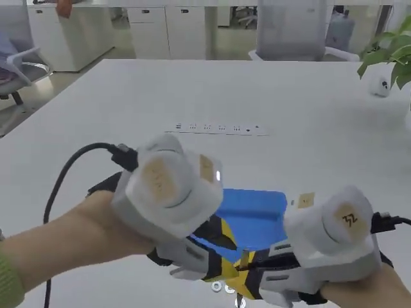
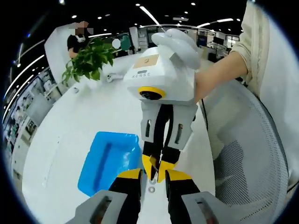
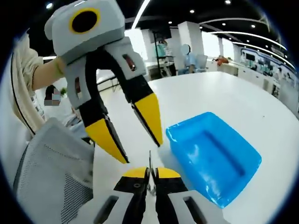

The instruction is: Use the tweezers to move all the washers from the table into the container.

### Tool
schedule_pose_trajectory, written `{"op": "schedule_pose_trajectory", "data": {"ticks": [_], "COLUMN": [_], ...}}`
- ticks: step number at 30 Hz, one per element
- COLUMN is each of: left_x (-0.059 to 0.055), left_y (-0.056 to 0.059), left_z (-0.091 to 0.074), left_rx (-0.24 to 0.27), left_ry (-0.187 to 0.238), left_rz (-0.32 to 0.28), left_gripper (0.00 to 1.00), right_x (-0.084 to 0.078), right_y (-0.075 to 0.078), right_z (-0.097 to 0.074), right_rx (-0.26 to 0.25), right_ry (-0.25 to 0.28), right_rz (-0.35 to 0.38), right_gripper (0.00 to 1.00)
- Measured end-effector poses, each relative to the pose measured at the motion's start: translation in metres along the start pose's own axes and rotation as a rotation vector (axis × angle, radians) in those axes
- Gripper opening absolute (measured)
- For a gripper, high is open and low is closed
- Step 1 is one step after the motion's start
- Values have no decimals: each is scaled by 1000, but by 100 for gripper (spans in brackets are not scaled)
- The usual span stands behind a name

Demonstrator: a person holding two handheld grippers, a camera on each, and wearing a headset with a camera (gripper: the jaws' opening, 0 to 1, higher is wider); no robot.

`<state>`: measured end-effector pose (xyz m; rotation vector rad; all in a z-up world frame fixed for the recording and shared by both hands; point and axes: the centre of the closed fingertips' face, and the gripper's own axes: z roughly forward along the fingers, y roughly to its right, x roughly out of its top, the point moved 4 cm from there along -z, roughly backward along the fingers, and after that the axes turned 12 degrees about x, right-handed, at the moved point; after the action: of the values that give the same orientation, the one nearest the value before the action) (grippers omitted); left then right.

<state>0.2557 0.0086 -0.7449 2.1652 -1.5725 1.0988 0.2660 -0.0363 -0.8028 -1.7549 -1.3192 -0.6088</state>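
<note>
Lengthwise, the tweezers (image 3: 150,159) point forward from the right gripper (image 3: 149,174).

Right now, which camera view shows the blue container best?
The right gripper view: the blue container shows whole, rim and inside. In the left gripper view fingers cover one corner; in the head view its near part is hidden.

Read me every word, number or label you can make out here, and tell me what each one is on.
"KENSE", first letter unsure: printed on the white housing of the right gripper.
"32": small tan sticker on that gripper's top, head view.
Too blurred to read: the larger tan sticker on the left gripper; the marks along the recessed socket strip in the white table.
</note>
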Motion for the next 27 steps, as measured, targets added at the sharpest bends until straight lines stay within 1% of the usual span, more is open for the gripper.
{"op": "schedule_pose_trajectory", "data": {"ticks": [1,3,4,7,8,9,10,11,12,13,14,15,16,17,18,19,21,22,24,25,26,27], "left_x": [-2,-8,-13,-24,-27,-29,-32,-35,-37,-38,-39,-39,-40,-40,-41,-42,-42,-40,-35,-33,-33,-34], "left_y": [-1,0,1,7,10,12,16,19,24,29,33,38,39,40,42,44,44,45,45,46,44,42], "left_z": [-4,-13,-20,-39,-46,-50,-57,-61,-65,-68,-69,-72,-73,-74,-74,-74,-73,-72,-73,-73,-74,-76], "left_rx": [25,60,87,166,199,219,252,271,287,290,288,300,325,349,368,401,461,482,514,533,560,599], "left_ry": [14,27,35,65,91,107,141,159,197,226,247,289,313,330,335,331,330,335,365,370,365,349], "left_rz": [-33,-106,-157,-263,-328,-369,-431,-471,-528,-576,-618,-654,-675,-679,-679,-679,-649,-642,-655,-623,-578,-542], "left_gripper": [20,22,21,22,22,23,25,27,29,31,33,37,40,44,49,52,60,62,66,68,72,74], "right_x": [0,0,0,1,2,1,0,2,5,6,7,8,9,11,12,15,20,22,27,30,32,35], "right_y": [2,4,5,5,5,5,4,2,1,1,1,1,1,1,1,1,0,0,2,2,2,2], "right_z": [-1,0,-1,-1,-1,-2,-1,-2,-4,-7,-9,-12,-15,-19,-21,-26,-34,-36,-42,-46,-48,-51], "right_rx": [-8,-9,-13,-3,2,0,13,26,36,41,48,50,55,59,60,55,54,53,51,54,58,60], "right_ry": [13,42,54,63,66,68,86,120,162,181,197,212,232,247,260,272,291,297,309,316,318,311], "right_rz": [12,51,66,82,91,92,129,159,198,216,236,253,273,288,299,300,313,314,323,323,317,293], "right_gripper": [2,2,2,2,2,2,2,2,2,2,2,2,2,2,2,2,2,2,2,2,2,2]}}
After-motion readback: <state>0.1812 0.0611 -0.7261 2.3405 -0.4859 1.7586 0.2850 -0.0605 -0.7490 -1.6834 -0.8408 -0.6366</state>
